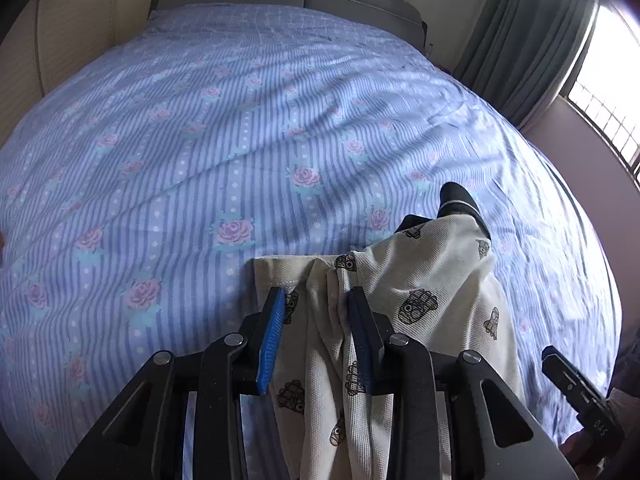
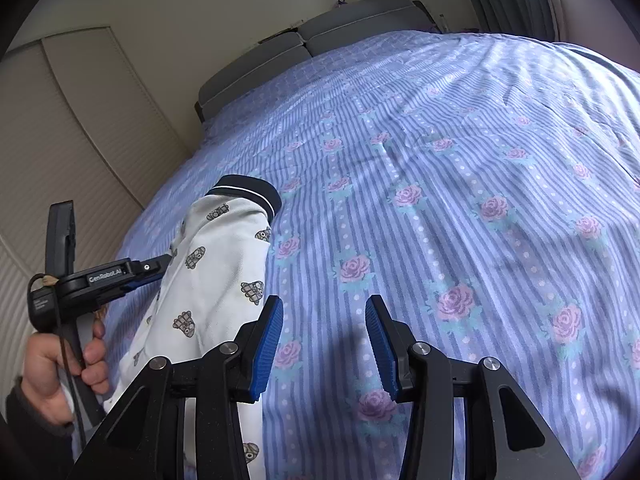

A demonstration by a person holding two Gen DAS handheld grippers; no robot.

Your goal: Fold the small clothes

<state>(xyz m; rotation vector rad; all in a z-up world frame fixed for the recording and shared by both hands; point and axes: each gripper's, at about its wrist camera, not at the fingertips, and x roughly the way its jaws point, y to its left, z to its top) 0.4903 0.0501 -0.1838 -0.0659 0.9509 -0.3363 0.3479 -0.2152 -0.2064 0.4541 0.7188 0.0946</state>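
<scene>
Garment (image 1: 420,280) mid-fold on the bed (image 1: 200,140): cream knit printed with small dark figures, navy cuff (image 1: 456,200) raised toward the headboard. Left gripper (image 1: 316,312) spread partway around a gathered ridge of the cloth, not visibly pinching it. Right gripper (image 2: 324,328) released, empty, over bare sheet just beside the cloth. Likely early, arranging before the first fold; next, a firm pinch at an edge and a flattening pull. Near end of garment cut off below; overall shape and type hard to make out.
</scene>
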